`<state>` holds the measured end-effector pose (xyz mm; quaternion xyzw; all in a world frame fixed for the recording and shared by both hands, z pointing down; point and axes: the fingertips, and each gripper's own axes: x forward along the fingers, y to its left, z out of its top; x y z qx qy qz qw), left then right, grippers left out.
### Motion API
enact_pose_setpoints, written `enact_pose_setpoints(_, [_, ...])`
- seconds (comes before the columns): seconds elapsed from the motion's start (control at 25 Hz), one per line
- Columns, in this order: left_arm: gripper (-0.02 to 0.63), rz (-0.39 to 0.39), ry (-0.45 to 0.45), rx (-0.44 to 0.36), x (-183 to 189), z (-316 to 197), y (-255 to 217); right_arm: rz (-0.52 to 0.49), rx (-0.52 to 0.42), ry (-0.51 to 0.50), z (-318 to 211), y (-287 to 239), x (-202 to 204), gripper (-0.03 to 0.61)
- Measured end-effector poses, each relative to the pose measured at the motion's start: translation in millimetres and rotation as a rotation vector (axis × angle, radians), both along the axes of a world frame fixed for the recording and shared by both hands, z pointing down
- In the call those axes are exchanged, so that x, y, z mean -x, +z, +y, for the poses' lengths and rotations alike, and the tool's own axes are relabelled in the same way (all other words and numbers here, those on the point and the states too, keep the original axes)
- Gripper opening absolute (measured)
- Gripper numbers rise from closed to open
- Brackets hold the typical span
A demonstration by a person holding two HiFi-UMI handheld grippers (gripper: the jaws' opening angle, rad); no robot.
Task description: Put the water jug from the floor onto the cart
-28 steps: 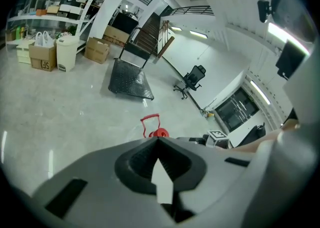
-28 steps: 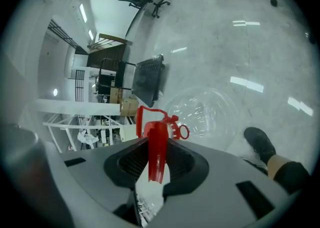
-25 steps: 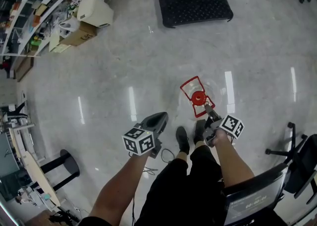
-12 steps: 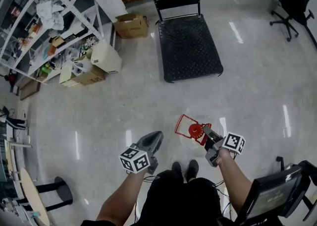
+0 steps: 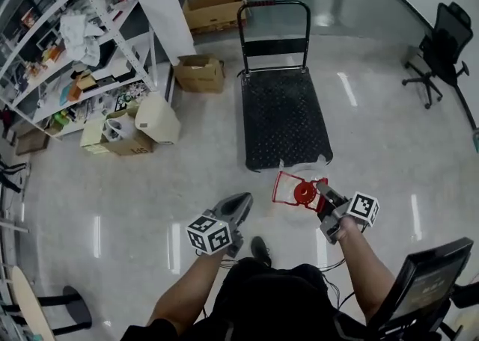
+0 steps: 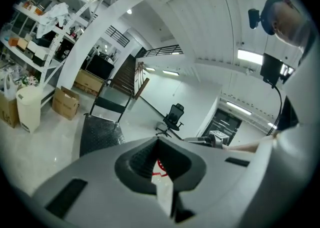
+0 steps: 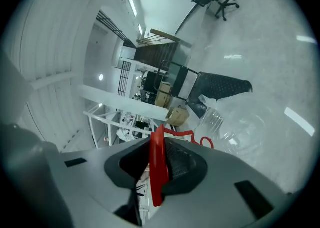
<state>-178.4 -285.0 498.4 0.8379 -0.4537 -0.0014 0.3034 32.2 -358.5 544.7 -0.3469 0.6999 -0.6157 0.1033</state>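
The water jug's (image 5: 299, 191) clear body is blending into the floor glare, with only its red handle (image 7: 157, 172) and cap showing plainly. Whether it is clearing the floor cannot be told. The right gripper (image 5: 324, 191) is clamping that handle. The left gripper (image 5: 238, 203) is riding closed and empty. The jug is now lying at the near edge of the cart (image 5: 284, 119), closer than half a second ago. The open cardboard box's (image 5: 199, 74) contents are not discernible.
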Motion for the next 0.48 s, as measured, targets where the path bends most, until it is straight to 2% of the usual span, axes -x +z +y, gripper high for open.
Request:
enact_pose_setpoints(0.2, [-0.009, 0.007, -0.013, -0.042, 40.5, -94.4, -21.8, 0.023, 0.005, 0.058, -124.0, -24.5, 26.8, 0.078])
enact_pose_setpoints(0.32, [-0.009, 0.02, -0.013, -0.064, 50.9, -150.0, -33.5, -0.023, 0.002, 0.047, -196.1, -29.6, 57.1, 0.08])
enact_pose_setpoints(0.48, [-0.009, -0.012, -0.019, -0.102, 62.3, -232.0, -35.9, -0.068, 0.015, 0.056, -290.8, -15.4, 84.9, 0.078])
